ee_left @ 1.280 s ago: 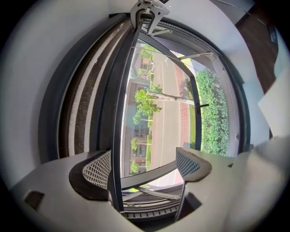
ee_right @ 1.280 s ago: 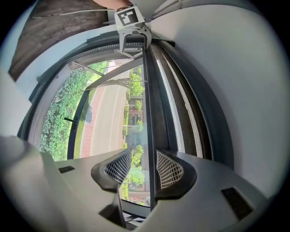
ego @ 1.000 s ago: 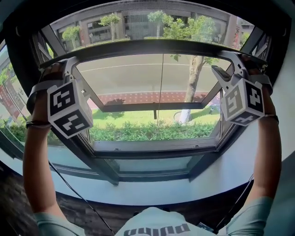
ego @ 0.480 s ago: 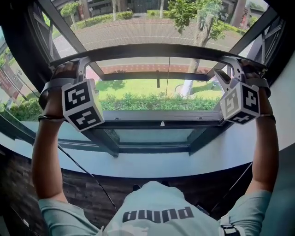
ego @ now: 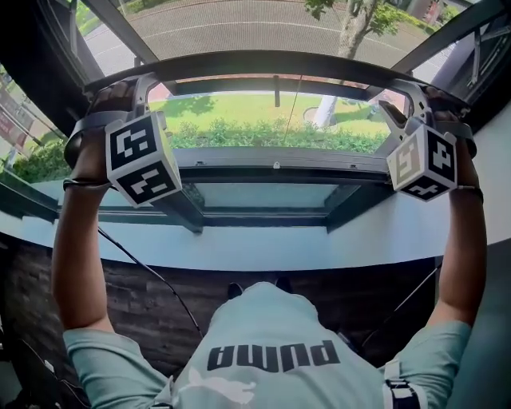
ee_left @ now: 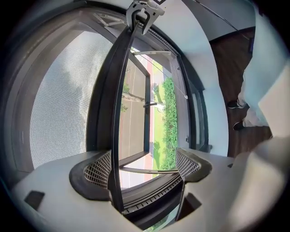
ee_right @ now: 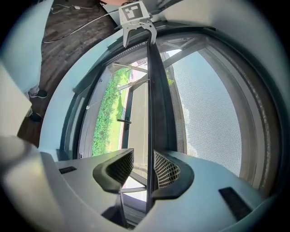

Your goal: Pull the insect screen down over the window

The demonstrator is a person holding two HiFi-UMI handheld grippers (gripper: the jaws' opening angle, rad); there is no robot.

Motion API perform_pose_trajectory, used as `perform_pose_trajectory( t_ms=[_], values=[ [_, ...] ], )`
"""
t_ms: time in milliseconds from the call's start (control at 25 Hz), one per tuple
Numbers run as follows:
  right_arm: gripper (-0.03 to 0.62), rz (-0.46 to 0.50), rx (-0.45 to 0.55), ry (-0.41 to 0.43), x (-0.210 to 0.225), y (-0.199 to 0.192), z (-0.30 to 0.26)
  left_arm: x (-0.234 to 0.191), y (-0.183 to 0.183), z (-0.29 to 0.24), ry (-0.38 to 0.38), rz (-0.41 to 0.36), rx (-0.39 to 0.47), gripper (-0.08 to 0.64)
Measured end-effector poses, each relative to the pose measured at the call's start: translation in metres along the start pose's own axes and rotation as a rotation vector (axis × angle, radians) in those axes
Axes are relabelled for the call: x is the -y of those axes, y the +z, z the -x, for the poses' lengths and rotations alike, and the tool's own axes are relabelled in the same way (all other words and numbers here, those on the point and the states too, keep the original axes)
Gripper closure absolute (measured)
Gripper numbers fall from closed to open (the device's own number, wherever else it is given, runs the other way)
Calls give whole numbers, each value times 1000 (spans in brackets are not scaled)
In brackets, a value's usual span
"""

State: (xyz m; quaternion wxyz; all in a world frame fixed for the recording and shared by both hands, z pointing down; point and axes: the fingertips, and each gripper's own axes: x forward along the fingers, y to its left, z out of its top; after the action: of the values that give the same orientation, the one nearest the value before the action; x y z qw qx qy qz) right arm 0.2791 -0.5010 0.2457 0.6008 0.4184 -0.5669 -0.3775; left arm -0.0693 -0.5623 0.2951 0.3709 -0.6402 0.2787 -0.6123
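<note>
The insect screen's dark bottom bar (ego: 271,64) runs across the window, with grey mesh (ego: 239,24) stretched above it. My left gripper (ego: 144,81) is hooked over the bar's left end and my right gripper (ego: 405,92) over its right end. In the left gripper view the bar (ee_left: 115,113) lies against one pad (ee_left: 97,170), with a wide gap to the other; the left gripper (ee_left: 142,165) is open. In the right gripper view the bar (ee_right: 156,104) passes between the jaws beside one pad (ee_right: 165,170), with a gap on its other side; the right gripper (ee_right: 144,167) is open.
Below the bar is the dark lower window frame (ego: 263,180), then a pale curved sill (ego: 263,248). An outward-opened sash with a handle (ego: 275,84) shows behind the screen. A thin cable (ego: 152,275) hangs by the dark wall under the sill.
Both grippers have come down together with the bar. The mesh now covers more of the opening, and the bar sits much closer to the lower frame.
</note>
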Motion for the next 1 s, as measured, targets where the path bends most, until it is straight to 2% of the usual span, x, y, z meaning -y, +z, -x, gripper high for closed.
perform_pose_trajectory(
  t_ms=[320,520,680,840,1000],
  values=[
    [451,8,-26,24,-9,-6,-2,7,5,-3,-8,-14,-9,126],
    [451,22,-34,79,-53,-2,-18,48,3,-27,-78,-17,0,126],
    [451,24,-51,71,-75,-1,-29,65,3,-45,-34,-11,12,126],
    [451,45,-75,111,-121,-4,-45,104,6,-70,-52,-12,8,126],
    [451,46,-88,124,-157,-8,-66,133,8,-101,-39,-31,-27,126]
  ],
)
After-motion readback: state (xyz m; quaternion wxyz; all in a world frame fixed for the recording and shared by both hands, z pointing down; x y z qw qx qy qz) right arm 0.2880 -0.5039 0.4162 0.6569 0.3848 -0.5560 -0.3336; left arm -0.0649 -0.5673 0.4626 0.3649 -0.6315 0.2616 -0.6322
